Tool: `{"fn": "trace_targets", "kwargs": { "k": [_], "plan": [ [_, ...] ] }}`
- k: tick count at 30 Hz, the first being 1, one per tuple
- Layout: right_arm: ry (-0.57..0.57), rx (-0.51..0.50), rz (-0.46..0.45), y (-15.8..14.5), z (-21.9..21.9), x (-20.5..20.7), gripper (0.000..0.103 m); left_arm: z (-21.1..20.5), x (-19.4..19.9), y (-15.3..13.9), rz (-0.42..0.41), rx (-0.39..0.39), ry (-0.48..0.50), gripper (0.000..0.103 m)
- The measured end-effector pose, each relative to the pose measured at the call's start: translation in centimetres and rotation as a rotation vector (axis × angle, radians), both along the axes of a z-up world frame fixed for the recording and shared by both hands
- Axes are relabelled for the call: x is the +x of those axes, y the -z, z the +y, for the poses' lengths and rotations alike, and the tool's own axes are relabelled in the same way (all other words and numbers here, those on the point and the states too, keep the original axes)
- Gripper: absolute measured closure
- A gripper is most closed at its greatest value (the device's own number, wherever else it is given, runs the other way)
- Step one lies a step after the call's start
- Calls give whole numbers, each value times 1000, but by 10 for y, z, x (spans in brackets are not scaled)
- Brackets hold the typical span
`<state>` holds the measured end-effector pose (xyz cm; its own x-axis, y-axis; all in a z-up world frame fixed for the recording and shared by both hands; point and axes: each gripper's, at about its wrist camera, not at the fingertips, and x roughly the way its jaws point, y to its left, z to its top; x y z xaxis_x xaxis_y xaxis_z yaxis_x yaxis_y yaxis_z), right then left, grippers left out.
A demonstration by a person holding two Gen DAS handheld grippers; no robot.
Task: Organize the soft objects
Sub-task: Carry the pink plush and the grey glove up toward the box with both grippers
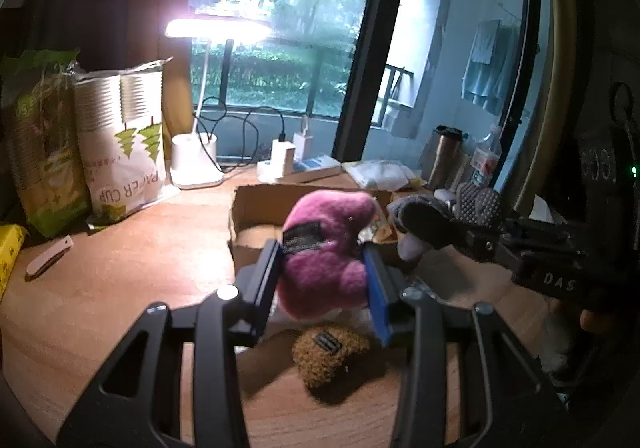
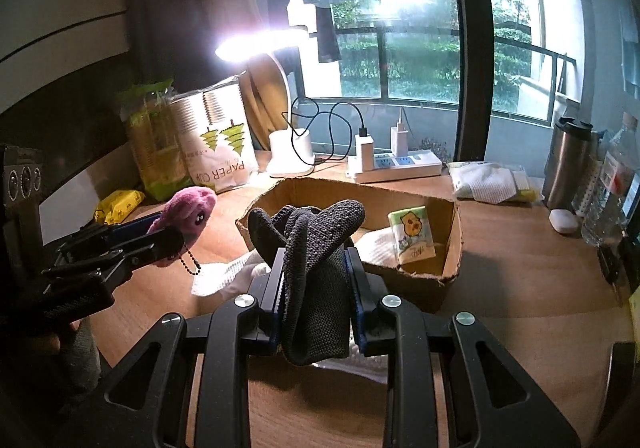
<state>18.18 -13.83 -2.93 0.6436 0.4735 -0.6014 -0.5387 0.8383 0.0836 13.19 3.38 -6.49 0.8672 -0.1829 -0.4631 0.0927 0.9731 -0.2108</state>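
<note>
My left gripper is shut on a pink plush toy and holds it above the desk, just in front of the open cardboard box. The toy also shows in the right wrist view, with a bead chain hanging from it. My right gripper is shut on a dark grey knitted glove, held in front of the box. The glove shows at the right of the left wrist view. A brown plush toy lies on the desk under the left gripper.
A tissue pack and white paper lie in the box. White cloth lies on the desk left of the box. Paper cup bags, a lit desk lamp, a power strip, a steel tumbler and bottles stand behind.
</note>
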Motion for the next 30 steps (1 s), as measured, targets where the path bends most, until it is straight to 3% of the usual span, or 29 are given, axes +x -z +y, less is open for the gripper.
{"fn": "trace_targets", "kwargs": {
  "k": [30],
  "plan": [
    [-8, -3, 10, 7, 17, 73, 75, 13, 76, -1, -29, -3, -7, 62]
  ]
}}
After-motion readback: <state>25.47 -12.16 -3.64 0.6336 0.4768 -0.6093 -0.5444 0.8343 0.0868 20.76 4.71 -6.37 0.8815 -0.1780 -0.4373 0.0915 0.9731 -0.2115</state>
